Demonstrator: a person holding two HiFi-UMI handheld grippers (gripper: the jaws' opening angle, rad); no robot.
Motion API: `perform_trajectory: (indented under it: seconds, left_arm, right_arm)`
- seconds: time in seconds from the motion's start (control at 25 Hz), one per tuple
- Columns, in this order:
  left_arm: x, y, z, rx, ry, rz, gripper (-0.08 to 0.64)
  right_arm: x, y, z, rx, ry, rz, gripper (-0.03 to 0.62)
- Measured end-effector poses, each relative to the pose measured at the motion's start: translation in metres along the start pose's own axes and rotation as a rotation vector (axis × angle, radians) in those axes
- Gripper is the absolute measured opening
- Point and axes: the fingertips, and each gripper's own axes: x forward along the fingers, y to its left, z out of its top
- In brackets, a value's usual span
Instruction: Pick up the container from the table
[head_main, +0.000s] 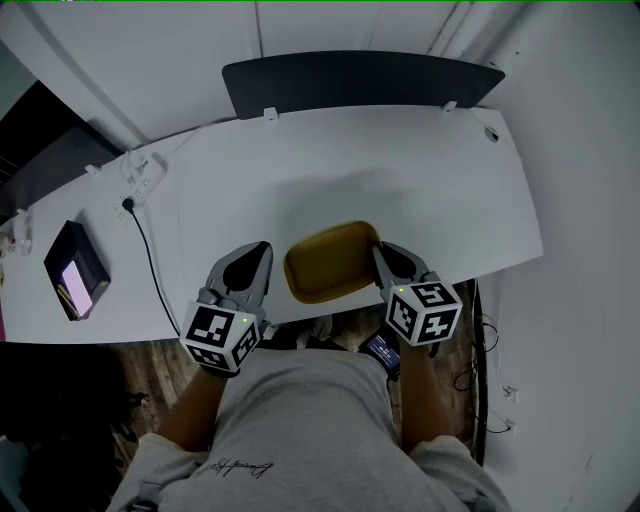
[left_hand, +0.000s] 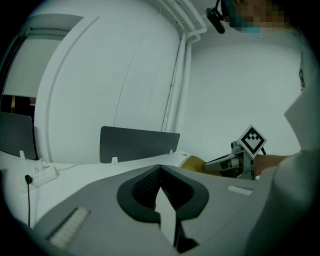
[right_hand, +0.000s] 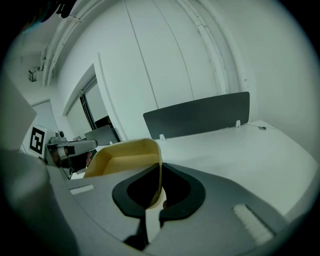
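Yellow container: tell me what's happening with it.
A person holds a gripper in each hand. The right gripper is shut on the right wall of the yellow container, at the near edge of the white table. The left gripper is shut and empty, beside the container's left side. Whether it is lifted is unclear.

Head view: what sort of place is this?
Probably an office or lab workstation. A long white desk carries a dark divider panel along its far edge, and a white power strip lies at the desk's left.
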Motion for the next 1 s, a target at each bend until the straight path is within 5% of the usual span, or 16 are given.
perform_trajectory:
  seconds: [1.0]
  left_arm:
    - [-0.0082, 0.0003, -0.0015, 0.014, 0.005, -0.005, -0.005]
  right_arm:
    - [0.003, 0.0079, -0.0033, -0.007, 0.006, 0.008, 0.025]
